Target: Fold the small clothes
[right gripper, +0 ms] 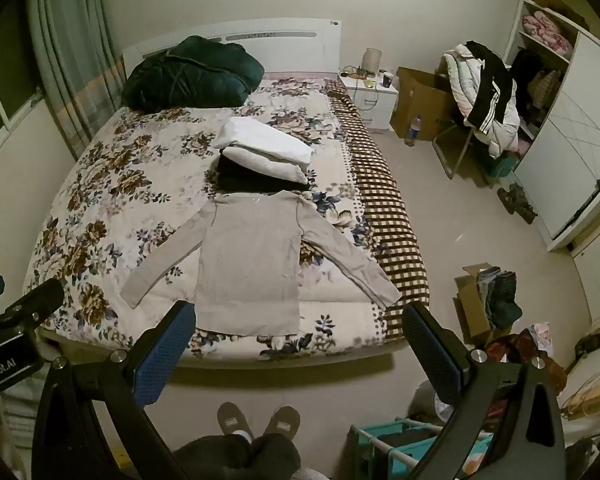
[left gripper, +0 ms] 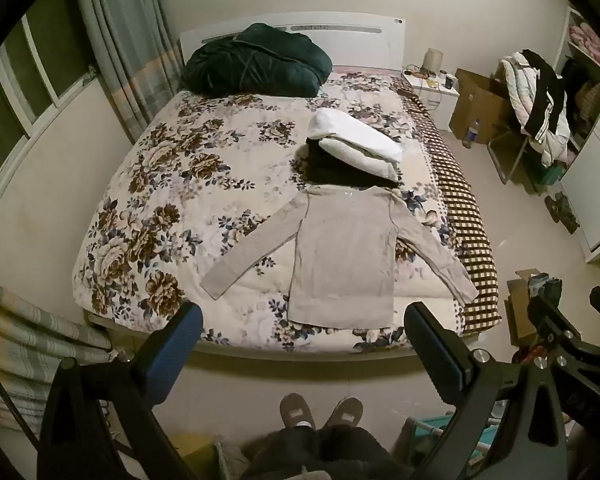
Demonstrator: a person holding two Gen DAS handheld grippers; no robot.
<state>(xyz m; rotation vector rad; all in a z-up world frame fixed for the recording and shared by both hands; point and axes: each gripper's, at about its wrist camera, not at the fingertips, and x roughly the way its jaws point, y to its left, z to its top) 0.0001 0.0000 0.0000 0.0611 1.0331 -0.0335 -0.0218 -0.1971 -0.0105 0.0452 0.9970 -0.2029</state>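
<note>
Left wrist view: bedroom, bed [left gripper: 148, 184] with floral cover. Beige long-sleeved shirt [left gripper: 342, 258] flat near the foot edge, sleeves spread. Just beyond its collar, stack of folded clothes [left gripper: 352, 152], white over black. Left gripper [left gripper: 304, 336] held above the floor, fingers spread wide, holding nothing.

Right wrist view: same bed [right gripper: 100, 184], shirt [right gripper: 252, 258], stack [right gripper: 264, 152]. Right gripper [right gripper: 300, 336] likewise spread wide, holding nothing.

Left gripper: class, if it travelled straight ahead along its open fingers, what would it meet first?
Probably the hem of the beige long-sleeved shirt spread flat on the bed. The left gripper is open and empty; depth is uncertain, so it might touch the bed's near edge first.
</note>
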